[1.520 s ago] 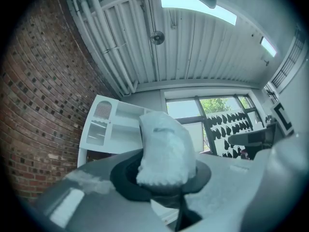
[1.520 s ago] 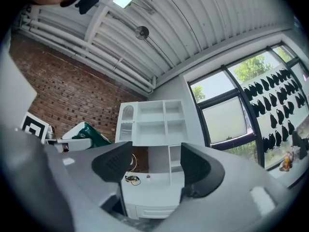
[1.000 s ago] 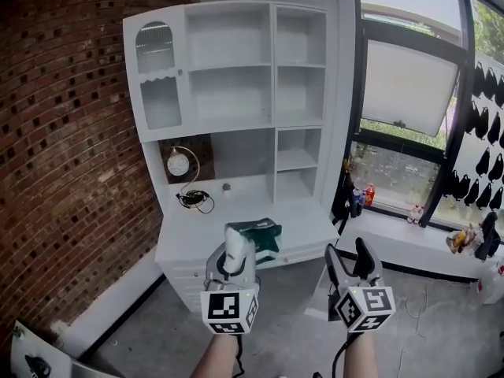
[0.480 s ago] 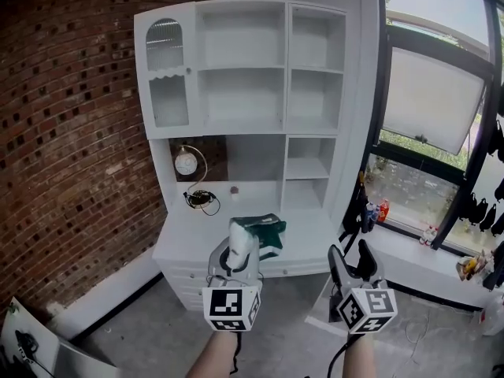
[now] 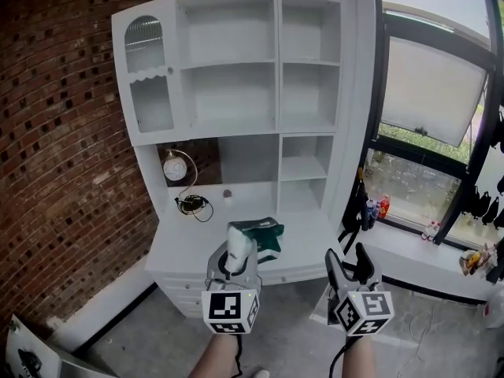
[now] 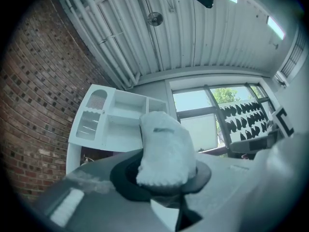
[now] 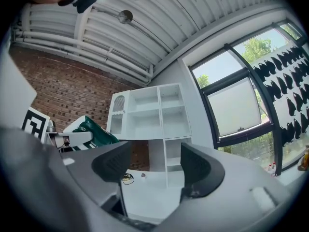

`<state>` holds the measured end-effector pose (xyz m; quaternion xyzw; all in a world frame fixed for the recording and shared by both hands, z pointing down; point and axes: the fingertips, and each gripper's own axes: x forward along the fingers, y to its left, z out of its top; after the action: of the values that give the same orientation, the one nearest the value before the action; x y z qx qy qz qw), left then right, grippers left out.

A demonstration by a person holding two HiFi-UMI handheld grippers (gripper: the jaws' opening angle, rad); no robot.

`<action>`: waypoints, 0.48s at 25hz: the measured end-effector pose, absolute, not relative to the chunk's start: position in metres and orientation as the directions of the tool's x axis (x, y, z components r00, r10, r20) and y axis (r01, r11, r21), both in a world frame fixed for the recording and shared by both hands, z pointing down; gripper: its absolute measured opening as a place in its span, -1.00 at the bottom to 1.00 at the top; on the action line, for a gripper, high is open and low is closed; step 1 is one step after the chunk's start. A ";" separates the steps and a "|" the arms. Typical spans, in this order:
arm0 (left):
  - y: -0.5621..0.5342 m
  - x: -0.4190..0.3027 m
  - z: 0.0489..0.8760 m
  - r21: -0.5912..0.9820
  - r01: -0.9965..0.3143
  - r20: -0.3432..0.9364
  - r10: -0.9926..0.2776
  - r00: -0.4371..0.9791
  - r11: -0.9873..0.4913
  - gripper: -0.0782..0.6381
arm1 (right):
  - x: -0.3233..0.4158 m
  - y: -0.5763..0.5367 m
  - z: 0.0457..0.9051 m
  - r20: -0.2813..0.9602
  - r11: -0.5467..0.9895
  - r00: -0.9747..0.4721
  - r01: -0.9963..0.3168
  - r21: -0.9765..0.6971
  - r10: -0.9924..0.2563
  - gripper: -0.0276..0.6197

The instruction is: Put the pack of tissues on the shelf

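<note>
Brick wall (image 5: 63,132) fills the 9 o'clock side of the head view and a window (image 5: 433,93) the 3 o'clock side. Between them, at 12 o'clock, stands the white shelf (image 5: 236,93), its compartments set above a white counter (image 5: 185,250). On the counter's back left, at about 10 o'clock from the picture's middle, a round dial (image 5: 175,166) stands with a black cable (image 5: 193,205) coiled just beside it. Grey floor (image 5: 150,333) runs across the 7 o'clock corner.

Your left hand-held gripper (image 5: 242,242), just below centre at 6 o'clock, has its jaws closed on the pack (image 5: 264,233). The pack's green-and-white body juts toward 1 o'clock from the jaws and shows against the counter's front part, in none of the shelf's compartments. In the left gripper view the pack's white end stands up between the jaws and covers much of the shelf behind it.

Your right hand-held gripper (image 5: 352,262), at 5 o'clock and near the left one, has its jaws apart with nothing between them. In its own view the shelf and counter show through the gap, and the pack appears at 9 o'clock. Each gripper carries a marker cube (image 5: 230,311) at its near end.
</note>
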<state>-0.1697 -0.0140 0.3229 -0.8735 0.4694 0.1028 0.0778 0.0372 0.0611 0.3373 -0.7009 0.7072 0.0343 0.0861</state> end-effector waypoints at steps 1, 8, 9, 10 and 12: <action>-0.023 -0.167 0.322 -0.037 -0.833 -0.255 -0.801 0.542 -0.552 -0.49 | 0.039 0.054 0.337 -0.170 0.009 0.003 -0.998 -0.069 -0.985 0.03; -0.086 -0.151 0.314 -0.026 -0.810 -0.285 -0.772 0.568 -0.586 -0.49 | 0.055 -0.003 0.323 -0.198 -0.034 0.046 -0.998 -0.062 -0.979 0.03; -0.094 -0.150 0.313 -0.024 -0.808 -0.287 -0.770 0.570 -0.589 -0.49 | 0.055 -0.011 0.322 -0.197 -0.038 0.049 -0.997 -0.060 -0.979 0.03; -0.101 -0.150 0.313 -0.023 -0.805 -0.288 -0.767 0.573 -0.592 -0.49 | 0.055 -0.018 0.321 -0.196 -0.041 0.052 -0.997 -0.058 -0.979 0.03; -0.114 -0.150 0.313 -0.021 -0.801 -0.287 -0.764 0.578 -0.598 -0.49 | 0.054 -0.029 0.320 -0.196 -0.048 0.058 -0.997 -0.054 -0.979 0.03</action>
<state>-0.1501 -0.1138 0.3129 -0.8850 0.4421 0.1251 0.0744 0.0541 -0.0293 0.3198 -0.7219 0.6844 0.0527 0.0875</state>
